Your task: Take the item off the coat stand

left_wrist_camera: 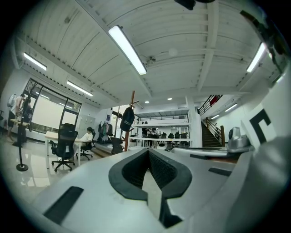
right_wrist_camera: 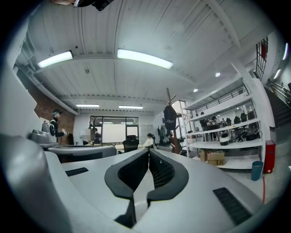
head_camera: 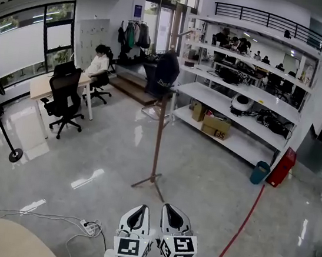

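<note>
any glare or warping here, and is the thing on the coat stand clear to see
Head view: shelves bow outward, light patches glare off the glossy floor, dark item on the coat stand shows no detail. Both gripper views: strong fisheye, black corners, item tiny.

A glossy, mirror-smooth pale floor [head_camera: 213,180] surrounds a brown, wooden-looking coat stand [head_camera: 157,148] hung with a dark matt cloth item [head_camera: 166,72], while the smooth matt grey plastic shells of the left gripper [left_wrist_camera: 148,151] and right gripper [right_wrist_camera: 148,152] frame black, finely ridged rubbery fingers [left_wrist_camera: 168,171].
</note>
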A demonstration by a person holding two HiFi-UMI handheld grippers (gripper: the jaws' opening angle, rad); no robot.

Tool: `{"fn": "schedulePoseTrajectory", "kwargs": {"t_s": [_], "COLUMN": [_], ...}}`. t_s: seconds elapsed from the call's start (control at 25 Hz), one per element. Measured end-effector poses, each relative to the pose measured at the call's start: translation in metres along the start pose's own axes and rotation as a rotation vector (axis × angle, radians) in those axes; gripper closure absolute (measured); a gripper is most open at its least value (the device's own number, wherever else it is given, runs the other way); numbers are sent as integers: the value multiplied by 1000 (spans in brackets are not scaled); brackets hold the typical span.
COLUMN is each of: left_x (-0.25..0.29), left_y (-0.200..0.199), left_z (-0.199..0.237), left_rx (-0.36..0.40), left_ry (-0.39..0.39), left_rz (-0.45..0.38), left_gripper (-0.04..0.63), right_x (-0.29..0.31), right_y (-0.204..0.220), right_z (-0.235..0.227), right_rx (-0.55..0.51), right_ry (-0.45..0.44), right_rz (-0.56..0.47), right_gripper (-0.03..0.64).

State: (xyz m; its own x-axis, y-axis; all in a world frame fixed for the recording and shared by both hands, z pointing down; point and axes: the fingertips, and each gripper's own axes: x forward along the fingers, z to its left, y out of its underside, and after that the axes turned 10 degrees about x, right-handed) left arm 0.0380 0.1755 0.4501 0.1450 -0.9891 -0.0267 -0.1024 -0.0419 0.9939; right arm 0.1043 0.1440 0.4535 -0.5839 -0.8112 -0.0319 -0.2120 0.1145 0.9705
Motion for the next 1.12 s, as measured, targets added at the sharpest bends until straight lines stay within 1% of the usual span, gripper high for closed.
{"fn": "schedulePoseTrajectory", "kwargs": {"t_s": [0.2,0.36,0.64,0.8,1.12], "left_x": [21,29,41,48,75], "left_y": [3,11,22,26,29], "left_z": [15,24,26,25,40], "left_rx": [2,-8,-32,-29,-25], "left_ry": [12,20,37,57,43], "left_rz": [-1,14,25,33,30], "left_gripper": [607,607,607,607,607], "right_x": [25,33,45,51,83], "right_y": [2,8,15,17,16], "right_z": [-3,-4,-12,-20,-30], "right_rx": [5,13,9,17,9], "right_ry": [7,24,44,64,52], "right_rz": [1,10,25,23,18], "right_gripper": [606,606,606,606,606]}}
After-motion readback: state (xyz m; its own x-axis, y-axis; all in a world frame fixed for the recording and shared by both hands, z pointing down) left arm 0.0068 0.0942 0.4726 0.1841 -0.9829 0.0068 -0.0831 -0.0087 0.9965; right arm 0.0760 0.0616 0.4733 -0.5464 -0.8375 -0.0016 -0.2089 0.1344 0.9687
